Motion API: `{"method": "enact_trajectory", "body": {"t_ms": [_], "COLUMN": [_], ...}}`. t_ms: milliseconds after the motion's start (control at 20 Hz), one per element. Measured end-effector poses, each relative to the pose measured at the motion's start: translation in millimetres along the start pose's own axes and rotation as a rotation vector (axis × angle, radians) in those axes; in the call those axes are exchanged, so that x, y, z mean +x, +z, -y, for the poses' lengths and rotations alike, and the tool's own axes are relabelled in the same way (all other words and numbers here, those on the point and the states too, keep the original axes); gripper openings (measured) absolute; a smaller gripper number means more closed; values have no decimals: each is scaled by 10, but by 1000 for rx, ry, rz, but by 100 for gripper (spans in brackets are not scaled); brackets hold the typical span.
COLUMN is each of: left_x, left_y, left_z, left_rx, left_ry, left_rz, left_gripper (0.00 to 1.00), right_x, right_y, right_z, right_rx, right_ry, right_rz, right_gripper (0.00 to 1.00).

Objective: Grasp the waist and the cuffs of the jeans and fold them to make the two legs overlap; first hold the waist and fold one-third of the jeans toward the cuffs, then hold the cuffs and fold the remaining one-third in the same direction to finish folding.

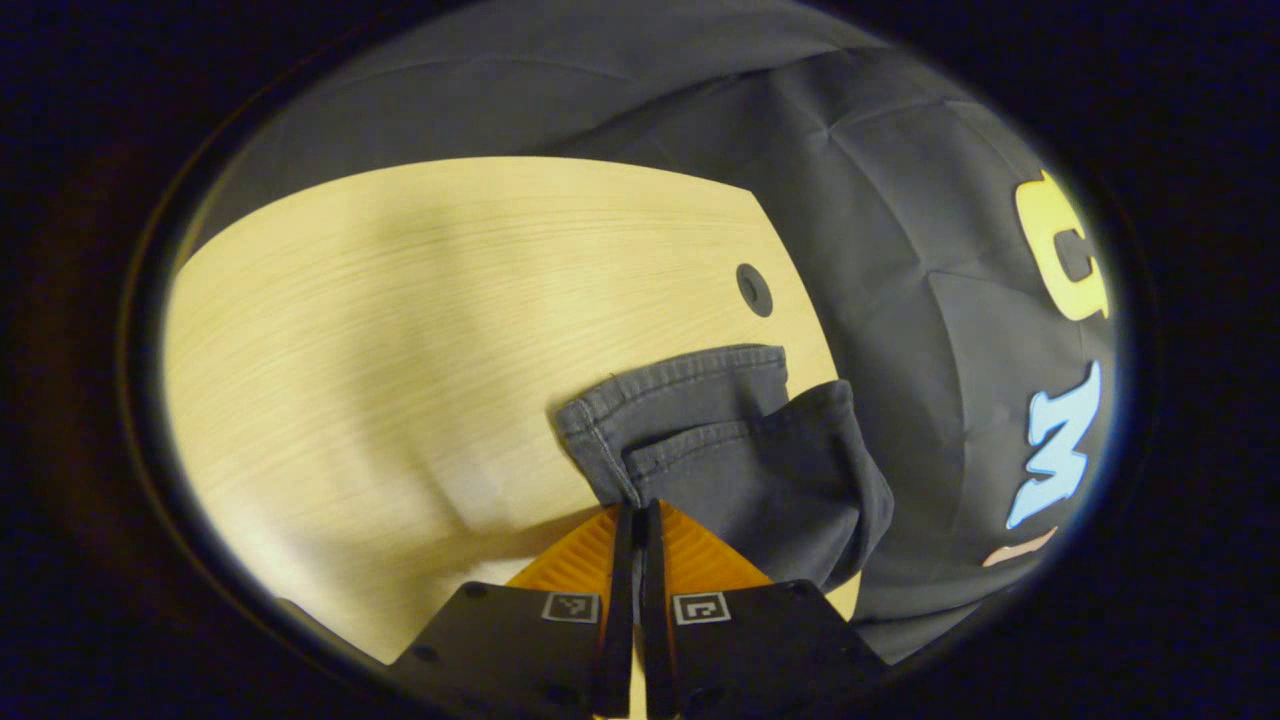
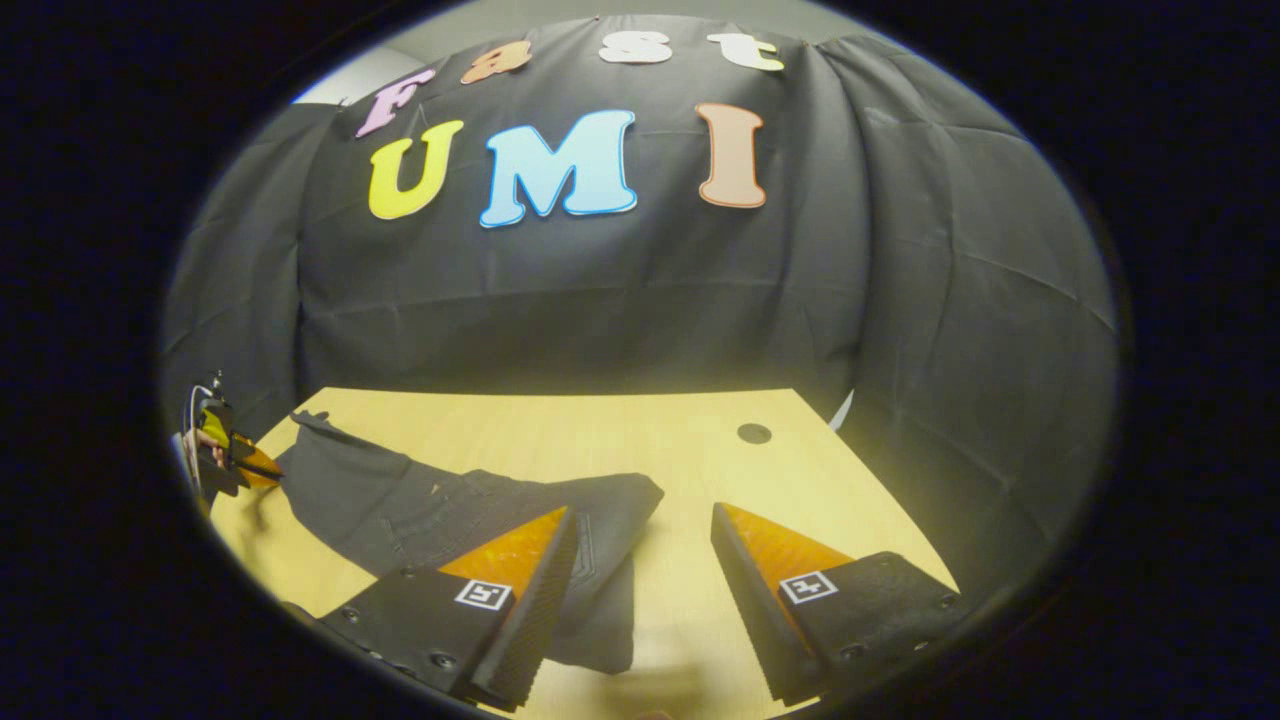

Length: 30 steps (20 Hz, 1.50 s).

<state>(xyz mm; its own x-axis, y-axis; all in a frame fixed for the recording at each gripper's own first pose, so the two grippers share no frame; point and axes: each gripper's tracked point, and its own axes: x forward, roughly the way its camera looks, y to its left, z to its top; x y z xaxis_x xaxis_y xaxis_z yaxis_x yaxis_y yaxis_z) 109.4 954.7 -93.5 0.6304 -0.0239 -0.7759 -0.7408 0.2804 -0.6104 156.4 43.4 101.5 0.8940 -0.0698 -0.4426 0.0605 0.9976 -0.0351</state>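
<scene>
L jaws pinch jeans [image 1: 720, 440] cuffs; R jaws apart, over waist

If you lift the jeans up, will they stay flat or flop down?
Probably flop: the jeans already sag in soft folds where the left gripper pinches a cuff. They likely drag on the table rather than slide freely, being thick, rumpled cloth.

— Warm, yellowish light was seen on the table [image 1: 400, 300] in the left gripper view, with a soft broad shadow laid across its middle.

— And in the right gripper view, the far tabletop [image 2: 560, 420] was lit brighter, while the near edge was dimmed.

— The dark jeans [image 2: 420, 510] were rendered almost without detail.

— Straight edges were bent strongly by the fisheye, and the rims were blurred and darkened.
</scene>
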Motion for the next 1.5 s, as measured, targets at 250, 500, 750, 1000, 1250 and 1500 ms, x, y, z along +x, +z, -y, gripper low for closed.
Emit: {"method": "enact_trajectory", "body": {"t_ms": [250, 500, 750, 1000, 1250, 1500], "left_x": [-166, -485, -666, -977, -875, -661], "left_y": [49, -22, -271, -733, -739, -133], "left_z": [258, 702, 1144, 1589, 1475, 769], "left_rx": [-58, -79, -119, -99, -19, 35], "left_ry": [-142, -306, -470, -594, -493, -226], "left_rz": [-3, -18, -80, -138, -67, 104], "left_gripper": [8, 8, 8, 8, 7, 8], "right_x": [-14, -41, -99, -196, -351, -378], "right_y": [39, 73, 86, 99, 108, 76], "right_z": [20, 9, 4, 45, 150, 219], "right_rx": [11, 24, 24, 31, 46, 58], "right_ry": [-5, 1, 11, 17, 15, 10], "right_rz": [1, 9, 14, 27, 45, 38], "right_gripper": [81, 81, 81, 82, 81, 81]}}
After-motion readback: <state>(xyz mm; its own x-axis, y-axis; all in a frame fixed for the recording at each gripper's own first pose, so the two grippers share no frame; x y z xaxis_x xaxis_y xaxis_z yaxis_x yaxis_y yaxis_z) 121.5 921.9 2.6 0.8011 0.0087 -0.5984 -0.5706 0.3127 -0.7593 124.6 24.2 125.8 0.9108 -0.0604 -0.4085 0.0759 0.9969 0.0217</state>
